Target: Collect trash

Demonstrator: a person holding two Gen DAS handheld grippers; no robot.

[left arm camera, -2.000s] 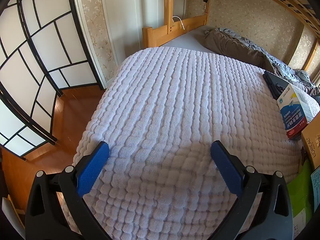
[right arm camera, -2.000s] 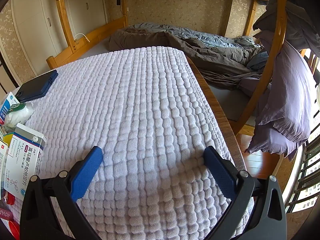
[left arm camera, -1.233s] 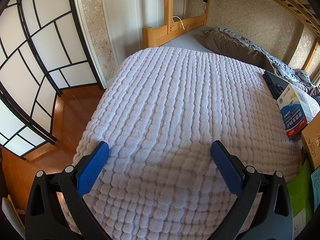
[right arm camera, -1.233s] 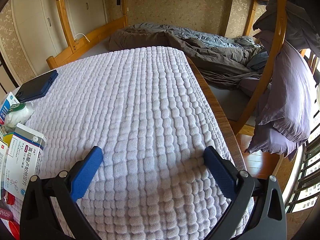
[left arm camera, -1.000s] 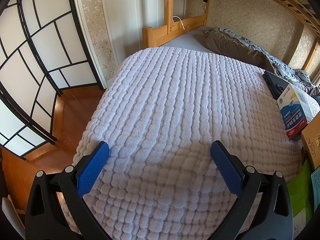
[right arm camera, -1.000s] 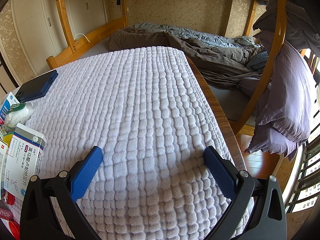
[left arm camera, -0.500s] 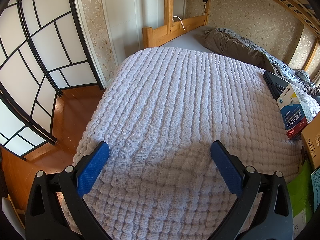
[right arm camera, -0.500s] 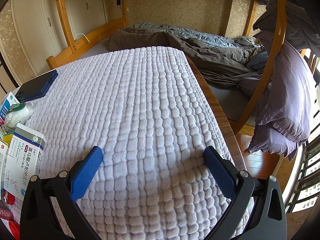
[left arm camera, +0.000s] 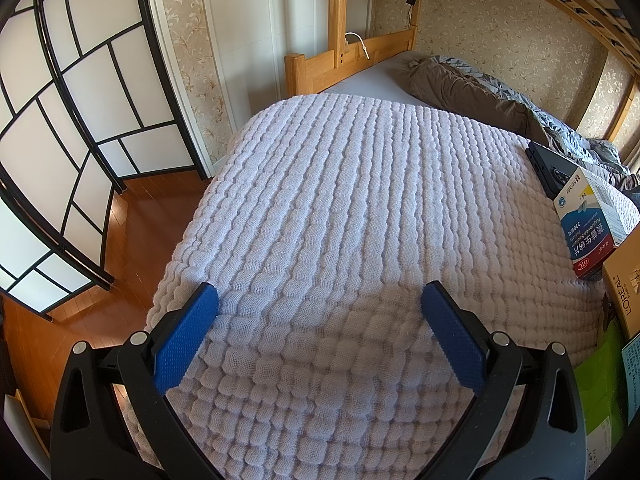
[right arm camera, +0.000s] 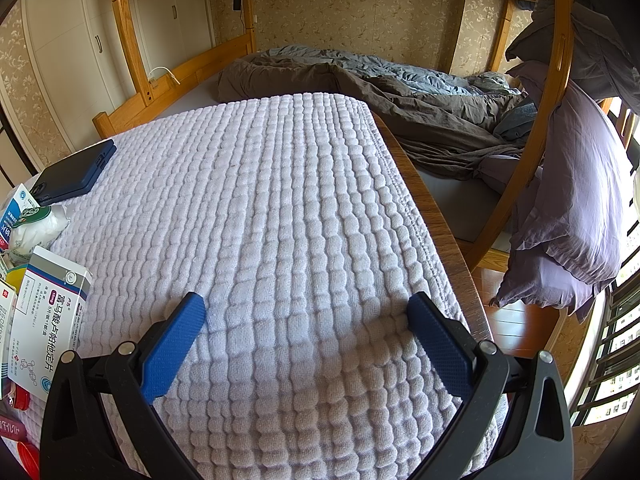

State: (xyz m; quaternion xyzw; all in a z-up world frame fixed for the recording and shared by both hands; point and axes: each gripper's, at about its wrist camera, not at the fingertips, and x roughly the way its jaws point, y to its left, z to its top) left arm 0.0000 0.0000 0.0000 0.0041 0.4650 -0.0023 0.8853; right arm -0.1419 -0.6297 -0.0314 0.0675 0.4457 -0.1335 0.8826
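A table covered by a white quilted cloth (left arm camera: 360,208) carries a cluster of trash between the two views. In the left wrist view a blue-and-white medicine box (left arm camera: 588,224), a tan L'Oreal box (left arm camera: 626,284) and a green packet (left arm camera: 604,380) lie at the right edge. In the right wrist view a white medicine box (right arm camera: 48,316), a crumpled white wrapper (right arm camera: 36,228) and red caps (right arm camera: 24,452) lie at the left edge. My left gripper (left arm camera: 319,300) and right gripper (right arm camera: 306,308) are both open and empty, hovering over bare cloth.
A dark phone (right arm camera: 74,172) lies on the cloth by the trash; it also shows in the left wrist view (left arm camera: 546,166). A wooden bunk bed (right arm camera: 420,92) with rumpled bedding stands behind. A sliding screen (left arm camera: 60,120) and wooden floor (left arm camera: 148,224) are left; purple laundry (right arm camera: 568,208) hangs right.
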